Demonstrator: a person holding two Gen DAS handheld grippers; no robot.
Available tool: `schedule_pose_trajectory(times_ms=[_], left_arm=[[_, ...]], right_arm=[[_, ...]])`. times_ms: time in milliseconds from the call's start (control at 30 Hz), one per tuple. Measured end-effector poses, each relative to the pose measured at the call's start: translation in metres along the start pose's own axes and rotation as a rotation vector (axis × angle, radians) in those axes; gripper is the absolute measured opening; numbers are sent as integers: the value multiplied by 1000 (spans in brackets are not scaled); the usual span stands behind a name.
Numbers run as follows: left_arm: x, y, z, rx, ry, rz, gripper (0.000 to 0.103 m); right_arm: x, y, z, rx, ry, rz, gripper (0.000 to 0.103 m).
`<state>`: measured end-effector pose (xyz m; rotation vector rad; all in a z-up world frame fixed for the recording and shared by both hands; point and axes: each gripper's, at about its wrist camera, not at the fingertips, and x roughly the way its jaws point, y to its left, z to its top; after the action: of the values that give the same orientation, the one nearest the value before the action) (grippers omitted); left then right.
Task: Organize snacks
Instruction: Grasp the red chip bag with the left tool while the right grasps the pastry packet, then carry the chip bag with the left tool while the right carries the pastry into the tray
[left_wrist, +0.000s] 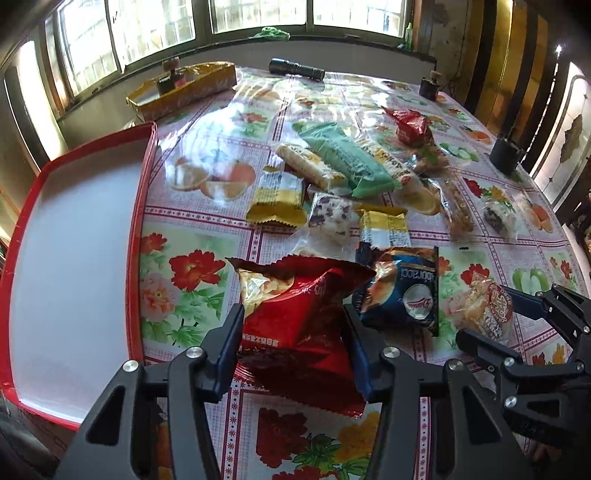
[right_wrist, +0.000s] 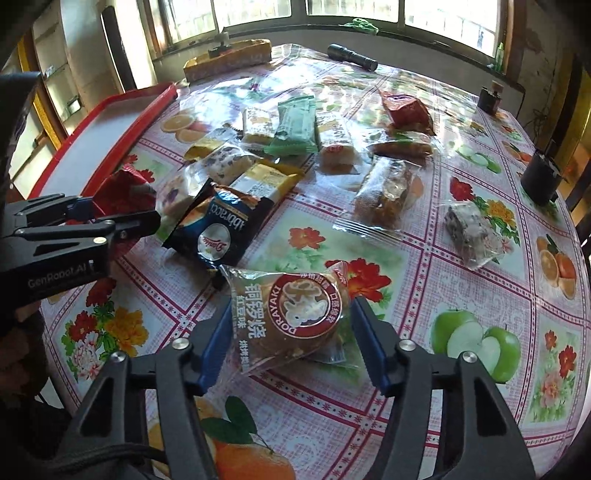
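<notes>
1. My left jaws are clamped on the crinkly red foil snack packet (left_wrist: 295, 317), both blue pads pressed into its sides while it rests on the flowered plastic tabletop (left_wrist: 192, 206).
2. My right jaws are closed against the clear-wrapped round brown dorayaki cake (right_wrist: 291, 325), one pad at each edge; it lies flat on the tabletop.
3. I judge both grips are set low so each pack can lift cleanly toward the red-rimmed white tray (left_wrist: 74, 258), which sits empty at the left.
4. Between them leans a dark blue glossy biscuit bag (right_wrist: 218, 229).
5. Readable: "DORAYAKI" on the cake seal, "GenRobot.AI" on the left gripper (right_wrist: 122, 221).
</notes>
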<state>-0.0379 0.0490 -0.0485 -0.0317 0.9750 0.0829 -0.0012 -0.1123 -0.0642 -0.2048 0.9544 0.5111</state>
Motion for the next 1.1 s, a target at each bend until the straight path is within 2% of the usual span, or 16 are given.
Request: schedule_pose_trajectory(times_ms=[233,433,667,967,1100], left_arm=[[-18,5,-1,-16,-43,-28,50],[-38,15,-2,-20,-76,-103,50],[-49,23,-4,-45,-104,-74,49],[-71,47,1,-106,-151,-101,49],[-78,60,0,-139,-165,-89,49]], right_arm=[[-25,-8,0,38,-58,27,61],[-47,-7,5,44,-127,59,61],[-56,-2,10,40,-162,94,61],[-66,11,29,19,-213,130,61],[-65,24,38,-8,-228,153,61]])
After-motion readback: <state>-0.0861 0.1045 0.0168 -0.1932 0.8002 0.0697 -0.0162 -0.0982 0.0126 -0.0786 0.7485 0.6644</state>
